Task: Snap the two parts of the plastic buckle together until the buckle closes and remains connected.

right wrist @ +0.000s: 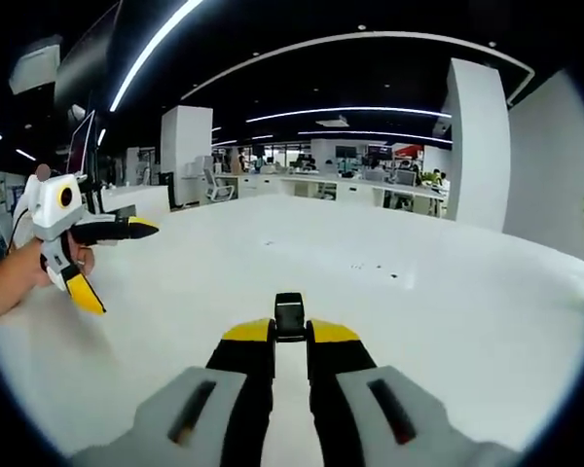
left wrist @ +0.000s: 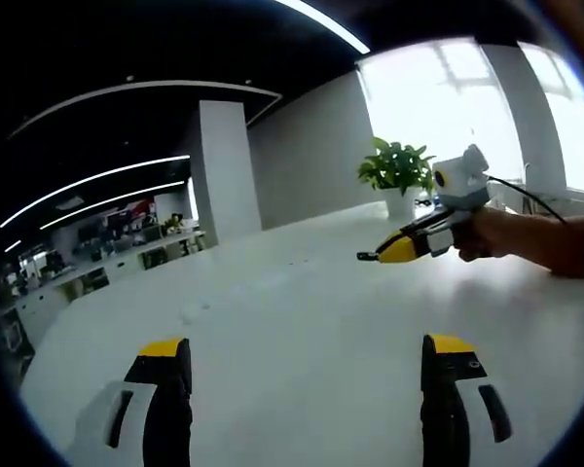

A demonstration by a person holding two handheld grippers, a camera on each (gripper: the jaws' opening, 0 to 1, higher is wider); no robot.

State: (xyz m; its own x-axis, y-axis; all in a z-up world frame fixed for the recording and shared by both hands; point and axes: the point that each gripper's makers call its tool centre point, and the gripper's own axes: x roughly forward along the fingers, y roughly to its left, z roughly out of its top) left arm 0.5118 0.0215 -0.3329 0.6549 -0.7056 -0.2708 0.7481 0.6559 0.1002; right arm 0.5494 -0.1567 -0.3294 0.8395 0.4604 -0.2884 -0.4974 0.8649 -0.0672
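Right claw (right wrist: 290, 336): jaws pressed close on one black buckle part (right wrist: 289, 316), which stands up between the yellow tips, over the white desk (right wrist: 438, 321). In the left gripper view this same claw (left wrist: 370, 257) comes in from the right, held by a hand (left wrist: 487, 236); its load is too small there to make out.

Left claw (left wrist: 307, 355): jaws spread wide, nothing between them, bare desk (left wrist: 302, 302) ahead. In the right gripper view it (right wrist: 127, 261) hangs at the left, jaws splayed, well apart from the buckle part.

Second buckle part: I cannot find it on the desk. Some small dark specks (right wrist: 365, 265) lie farther out, too small to identify.

Beyond: potted plant (left wrist: 397, 170) at the far desk edge, white pillar (left wrist: 224, 165), office rows behind.

Handling note, my judgement: I hold the pinched part steady with its mating end free, find the other half, grip it by its body with the left claw, line both up on one axis, and press straight until it catches, keeping both parts in sight.
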